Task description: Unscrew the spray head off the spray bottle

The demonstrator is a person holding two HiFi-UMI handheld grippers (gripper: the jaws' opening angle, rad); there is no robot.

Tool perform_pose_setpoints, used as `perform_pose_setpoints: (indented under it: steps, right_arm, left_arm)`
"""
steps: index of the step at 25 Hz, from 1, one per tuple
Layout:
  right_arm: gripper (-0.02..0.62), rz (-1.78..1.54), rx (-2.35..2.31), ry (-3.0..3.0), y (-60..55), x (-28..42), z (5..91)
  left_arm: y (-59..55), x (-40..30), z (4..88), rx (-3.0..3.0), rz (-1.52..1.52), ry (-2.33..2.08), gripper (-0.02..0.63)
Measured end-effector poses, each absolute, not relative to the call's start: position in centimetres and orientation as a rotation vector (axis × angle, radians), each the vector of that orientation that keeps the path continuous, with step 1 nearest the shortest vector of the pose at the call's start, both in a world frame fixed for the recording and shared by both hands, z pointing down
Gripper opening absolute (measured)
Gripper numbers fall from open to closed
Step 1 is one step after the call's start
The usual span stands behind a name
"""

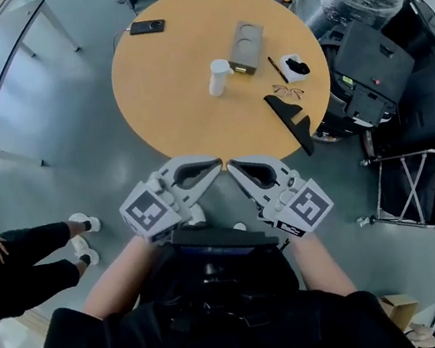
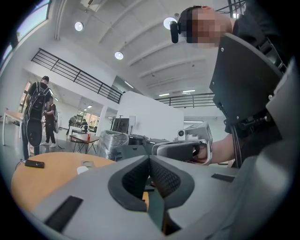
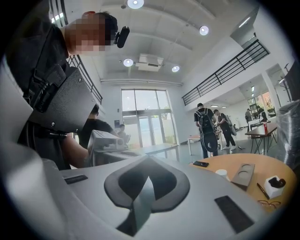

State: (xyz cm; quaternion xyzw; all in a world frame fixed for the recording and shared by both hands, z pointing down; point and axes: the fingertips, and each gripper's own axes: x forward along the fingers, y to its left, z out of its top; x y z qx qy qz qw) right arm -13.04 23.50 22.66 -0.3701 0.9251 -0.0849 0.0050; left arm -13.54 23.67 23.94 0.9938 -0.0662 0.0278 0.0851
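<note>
The only thing that looks like the spray bottle [image 1: 219,77] is a small white cylinder. It stands upright close to the middle of the round orange table [image 1: 163,95], and its top looks a little wider than its body. A grey-brown box [image 1: 246,46] lies just beside it at its 1 o'clock, and the two seem slightly apart. The bottle is too small in all views to tell if a spray head sits on it. In the right gripper view it shows only as a pale stub on the table.
</note>
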Motion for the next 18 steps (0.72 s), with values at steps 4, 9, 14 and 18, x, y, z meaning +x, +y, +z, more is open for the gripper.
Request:
perform_pose_setpoints:
  steps: [4, 9, 14, 18]
  right_arm:
    - [-0.009, -0.276, -1.193, 2.896, 21.6, -14.5, 23.4]
    - [-0.009, -0.285, -1.229, 2.894, 20.2, -16.1, 23.5]
    - [-0.009, -0.289, -1.231, 2.900, 19.0, -17.5, 23.5]
    - [-0.009, -0.286, -1.229, 2.895, 18.1, -16.9, 23.7]
  left_arm:
    - [21.7, -15.0, 24.6, 2.961, 0.077, -0.169, 0.005]
    - [20.3, -16.5, 24.6, 2.954, 0.071, -0.143, 0.005]
    - [19.1, -17.7, 24.7, 2.932, 0.092, -0.140, 0.005]
    - [18.2, -17.2, 25.1, 2.937, 0.047, -0.144, 0.005]
